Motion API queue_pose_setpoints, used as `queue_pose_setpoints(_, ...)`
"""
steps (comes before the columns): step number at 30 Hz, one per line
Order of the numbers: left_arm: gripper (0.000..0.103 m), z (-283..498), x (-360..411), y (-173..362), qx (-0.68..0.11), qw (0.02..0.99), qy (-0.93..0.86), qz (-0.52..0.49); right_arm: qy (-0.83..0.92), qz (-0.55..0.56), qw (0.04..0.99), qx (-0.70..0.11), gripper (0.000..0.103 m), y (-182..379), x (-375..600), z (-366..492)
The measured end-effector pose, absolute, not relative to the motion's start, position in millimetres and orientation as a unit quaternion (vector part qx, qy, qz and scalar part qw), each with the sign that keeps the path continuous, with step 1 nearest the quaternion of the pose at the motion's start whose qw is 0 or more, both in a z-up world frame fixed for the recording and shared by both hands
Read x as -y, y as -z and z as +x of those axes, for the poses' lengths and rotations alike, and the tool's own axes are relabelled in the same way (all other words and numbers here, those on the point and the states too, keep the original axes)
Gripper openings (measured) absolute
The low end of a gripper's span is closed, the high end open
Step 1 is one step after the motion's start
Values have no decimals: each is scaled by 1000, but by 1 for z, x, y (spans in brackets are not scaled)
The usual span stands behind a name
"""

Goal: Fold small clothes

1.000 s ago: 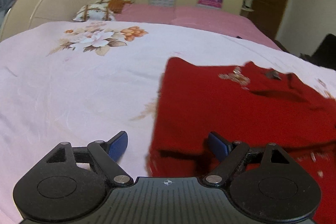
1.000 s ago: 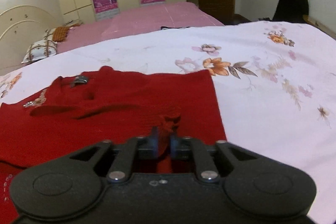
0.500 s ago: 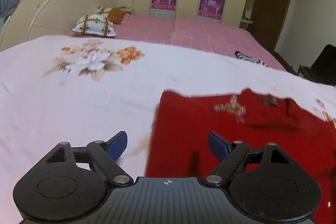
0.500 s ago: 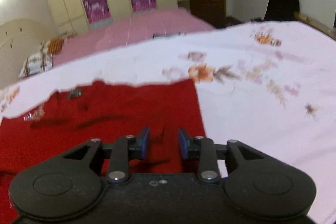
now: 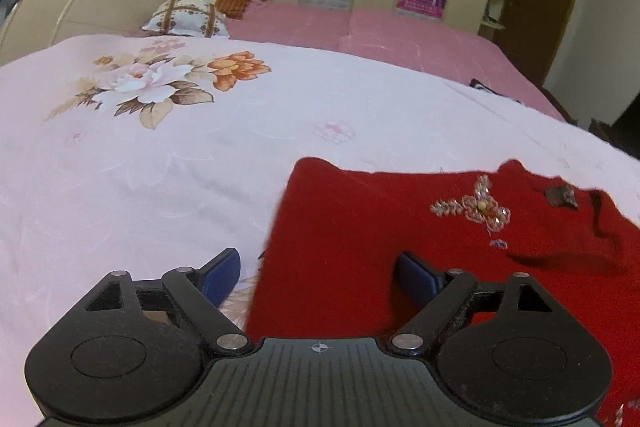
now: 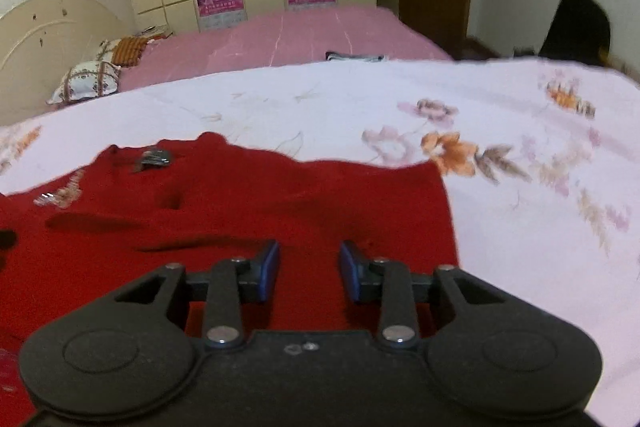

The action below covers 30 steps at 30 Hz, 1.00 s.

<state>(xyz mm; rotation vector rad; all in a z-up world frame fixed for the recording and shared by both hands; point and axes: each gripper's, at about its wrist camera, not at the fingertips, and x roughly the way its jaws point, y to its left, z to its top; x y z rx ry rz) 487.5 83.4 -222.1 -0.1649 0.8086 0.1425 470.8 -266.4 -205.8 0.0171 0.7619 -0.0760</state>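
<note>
Both grippers angled downward over a floral bedsheet (image 5: 168,195) with a red sweater (image 5: 360,239) spread flat on it. Under the wide-open left gripper (image 5: 318,273), the sweater's left edge ran between the blue pads (image 5: 222,273), one pad over bare sheet, the other over red knit, and the beaded ornament (image 5: 474,209) lay ahead to the right. Right gripper (image 6: 308,269) hovered above the sweater's right half, jaws parted with nothing between them; a second earlier they pinched a red fold and had just been opening. Its dark neck label (image 6: 154,158) lay ahead left.
</note>
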Motion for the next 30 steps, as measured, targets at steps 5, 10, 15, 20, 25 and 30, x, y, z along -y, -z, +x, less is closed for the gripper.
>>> queue_pose_setpoints(5,85,475,-76,206,-363,927,-74,-60,32,29,936,-349,36,190,264,461)
queue_pose_setpoints(10,86,497,-73,221,-392,914,-79,-63,-19,48,931,-363,36,187,240,474)
queue_pose_setpoints(15,97,498,-80,221,-399,911,-85,-59,-12,-5,924,-382,39,207,229,483)
queue_pose_setpoints(20,97,465,-65,205,-381,921,-72,-34,-13,14,933,-360,40,186,230,464)
queue_pose_setpoints(25,97,438,-38,196,-385,923,-17,-27,-41,23,934,-355,40,178,217,440)
queue_pose_setpoints(30,97,425,-9,209,-393,920,9,14,-46,7,923,-383,44,193,200,437)
